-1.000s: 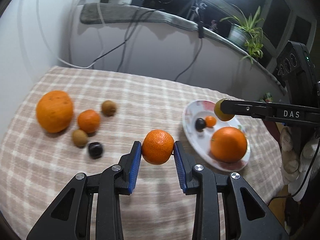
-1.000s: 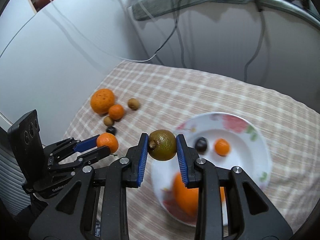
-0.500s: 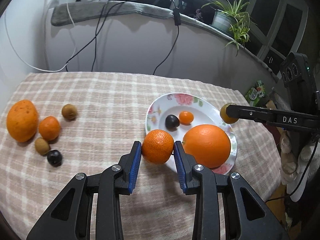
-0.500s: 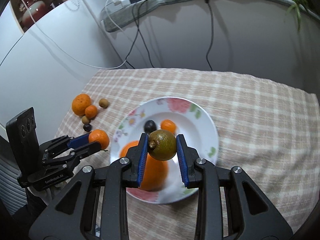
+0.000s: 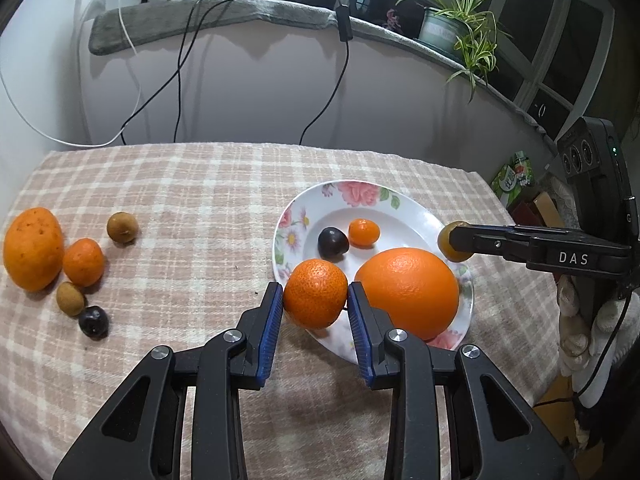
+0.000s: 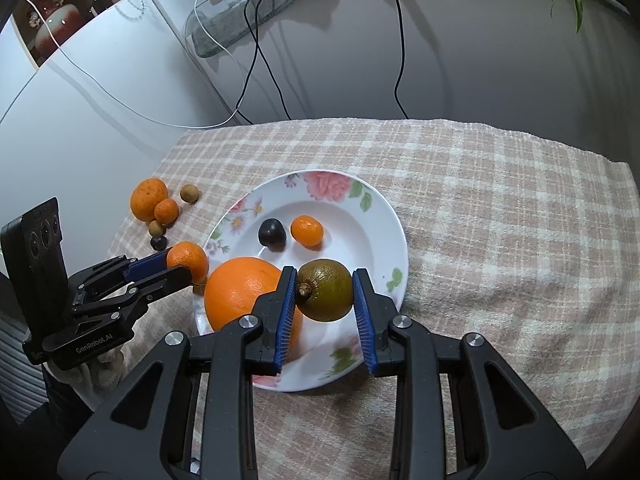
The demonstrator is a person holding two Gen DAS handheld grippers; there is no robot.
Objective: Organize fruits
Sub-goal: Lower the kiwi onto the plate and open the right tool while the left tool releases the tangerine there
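My left gripper [image 5: 315, 308] is shut on a mandarin [image 5: 315, 293] and holds it over the near left rim of the flowered white plate [image 5: 404, 208]. It also shows in the right wrist view [image 6: 182, 266]. My right gripper [image 6: 325, 304] is shut on a green-brown round fruit [image 6: 326, 290] above the plate's [image 6: 384, 216] near side. On the plate lie a big orange [image 5: 408, 292], a small mandarin [image 5: 364, 232] and a dark plum [image 5: 333, 242].
At the left of the checked cloth lie a large orange [image 5: 32, 248], a mandarin [image 5: 83, 262], two brown longans [image 5: 122, 227] [image 5: 70, 299] and a dark plum [image 5: 93, 321]. Cables hang down the wall behind. A potted plant [image 5: 452, 28] stands on the ledge.
Both grippers have moved toward the plate with their fruits; the left from the fruit pile rightward to the plate's rim, the right to above the plate's near side.
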